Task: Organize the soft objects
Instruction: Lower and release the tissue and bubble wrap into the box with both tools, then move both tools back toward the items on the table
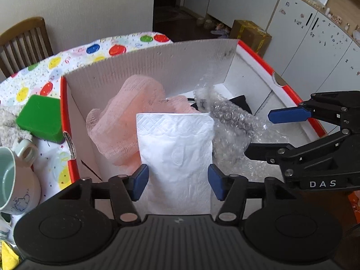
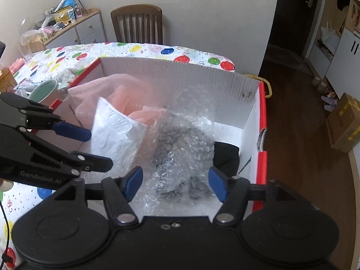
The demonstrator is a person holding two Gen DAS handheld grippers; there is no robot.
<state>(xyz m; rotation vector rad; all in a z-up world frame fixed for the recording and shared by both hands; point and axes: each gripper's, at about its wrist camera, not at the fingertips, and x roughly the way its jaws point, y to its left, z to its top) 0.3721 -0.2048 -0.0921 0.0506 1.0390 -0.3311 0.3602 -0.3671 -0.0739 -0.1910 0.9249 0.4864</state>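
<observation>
A white cardboard box (image 1: pixel 157 54) with red outer sides stands on the table. Inside it lie a pink mesh cloth (image 1: pixel 126 117), a white paper napkin (image 1: pixel 177 146), a wad of bubble wrap (image 1: pixel 231 121) and a black item (image 1: pixel 238 101). My left gripper (image 1: pixel 178 180) is open, its blue pads on either side of the napkin's lower edge without squeezing it. My right gripper (image 2: pixel 175 181) is open over the bubble wrap (image 2: pixel 180 146), which sits loose between the pads. Each gripper shows in the other's view: the right gripper (image 1: pixel 258 133) and the left gripper (image 2: pixel 100 149) beside the napkin (image 2: pixel 114 130).
A green block (image 1: pixel 40 117), a grey fluffy item (image 1: pixel 6 121) and a pale mug (image 1: pixel 13 180) sit on the balloon-print tablecloth (image 1: pixel 74 54) left of the box. A wooden chair (image 2: pixel 137 22) stands behind the table. A brown carton (image 2: pixel 344 123) is on the floor to the right.
</observation>
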